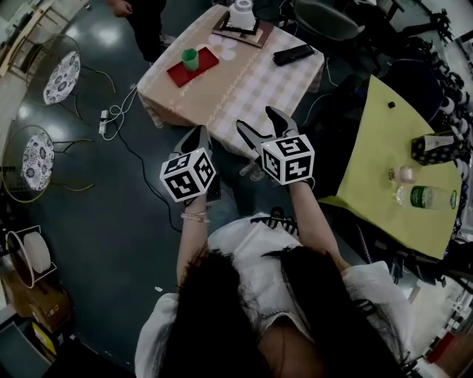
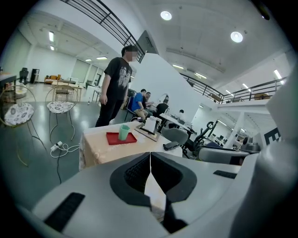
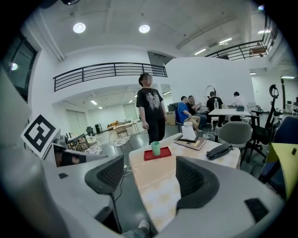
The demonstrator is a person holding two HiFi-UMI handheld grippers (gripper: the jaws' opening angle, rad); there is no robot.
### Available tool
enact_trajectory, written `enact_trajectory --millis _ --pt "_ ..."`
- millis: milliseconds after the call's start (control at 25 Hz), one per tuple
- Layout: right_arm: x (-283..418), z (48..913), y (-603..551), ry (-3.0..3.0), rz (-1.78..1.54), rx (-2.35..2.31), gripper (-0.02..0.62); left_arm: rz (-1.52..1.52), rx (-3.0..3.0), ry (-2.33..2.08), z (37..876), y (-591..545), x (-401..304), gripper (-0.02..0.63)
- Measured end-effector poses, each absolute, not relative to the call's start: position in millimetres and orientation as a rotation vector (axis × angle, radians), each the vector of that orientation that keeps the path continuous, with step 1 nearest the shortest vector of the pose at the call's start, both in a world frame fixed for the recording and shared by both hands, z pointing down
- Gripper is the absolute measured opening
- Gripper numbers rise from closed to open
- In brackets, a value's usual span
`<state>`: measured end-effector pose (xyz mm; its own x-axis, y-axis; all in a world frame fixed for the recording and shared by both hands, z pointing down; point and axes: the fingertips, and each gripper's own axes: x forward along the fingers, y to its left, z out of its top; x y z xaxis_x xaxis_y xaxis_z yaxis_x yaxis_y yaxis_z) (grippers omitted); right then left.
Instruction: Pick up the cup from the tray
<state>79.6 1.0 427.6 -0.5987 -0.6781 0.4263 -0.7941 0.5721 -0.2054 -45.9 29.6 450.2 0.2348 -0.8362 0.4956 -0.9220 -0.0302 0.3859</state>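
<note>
A green cup (image 1: 191,59) stands upright on a red tray (image 1: 177,74) near the far left corner of a table with a checked cloth (image 1: 244,85). Both grippers hang in the air short of the table's near edge, well apart from the cup. My left gripper (image 1: 202,131) is shut, its pads meeting with nothing between them (image 2: 150,155). My right gripper (image 1: 255,118) stands open and empty (image 3: 149,174). The cup (image 3: 155,148) and tray (image 3: 164,153) show straight ahead between the right jaws, and up and left of the left jaws (image 2: 124,132).
On the table also lie a white object on a dark board (image 1: 242,18) and a black device (image 1: 293,53). A person (image 3: 150,109) stands at the table's far side. A yellow-green table (image 1: 377,148) with a bottle (image 1: 425,197) is at right; chairs (image 1: 63,77) and a floor cable (image 1: 111,118) at left.
</note>
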Motion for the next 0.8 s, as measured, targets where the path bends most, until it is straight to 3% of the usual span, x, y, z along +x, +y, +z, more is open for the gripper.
enact_trajectory --millis 800 --pt "-26.7 422.5 -123.0 -2.466 0.508 1.242 0.351 0.220 1.925 -1.558 444.6 -105.5 -146.3 0.011"
